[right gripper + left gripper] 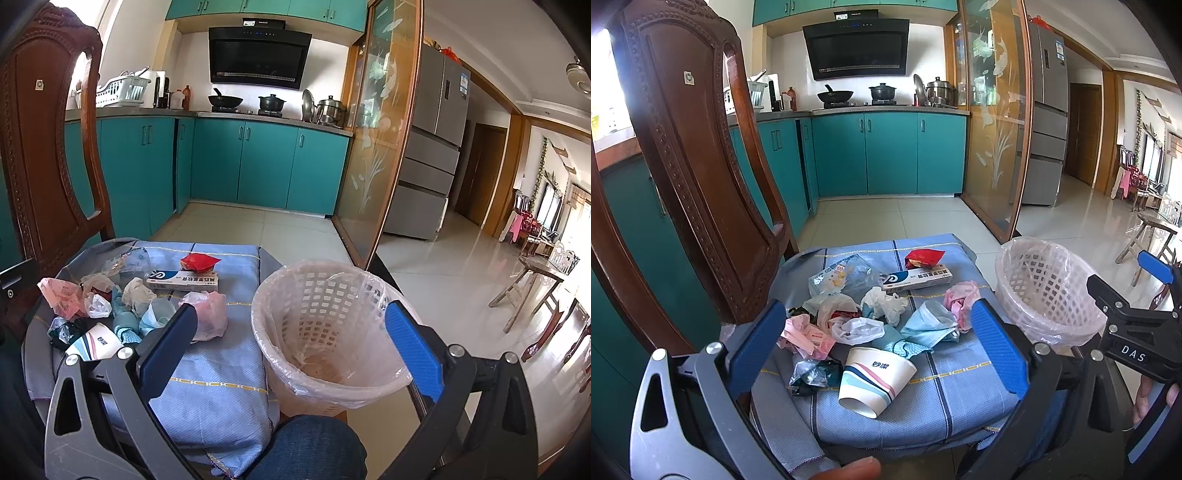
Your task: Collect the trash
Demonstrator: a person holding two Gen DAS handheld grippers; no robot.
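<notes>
The left claw [879,343] is held wide open above a blue cloth [923,398] strewn with trash: a tipped paper cup [873,380], crumpled wrappers, a medicine box [916,278]. A lined basket [1047,291] stands just beside.

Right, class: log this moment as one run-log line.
left tool: open, over trash pile | right tool: open, at lined bin | paper cup: on its side | bin: looks empty

My left gripper [882,334] jaws wide apart, nothing between them. Below: crumpled trash pile [864,317] crowds the middle of the blue striped cloth [945,391], bare cloth only at near and right edges. Carved dark wooden chair back [690,155] walls off the left. Plastic-lined white lattice wastebasket [325,328] mouth open, unobstructed from above.
</notes>
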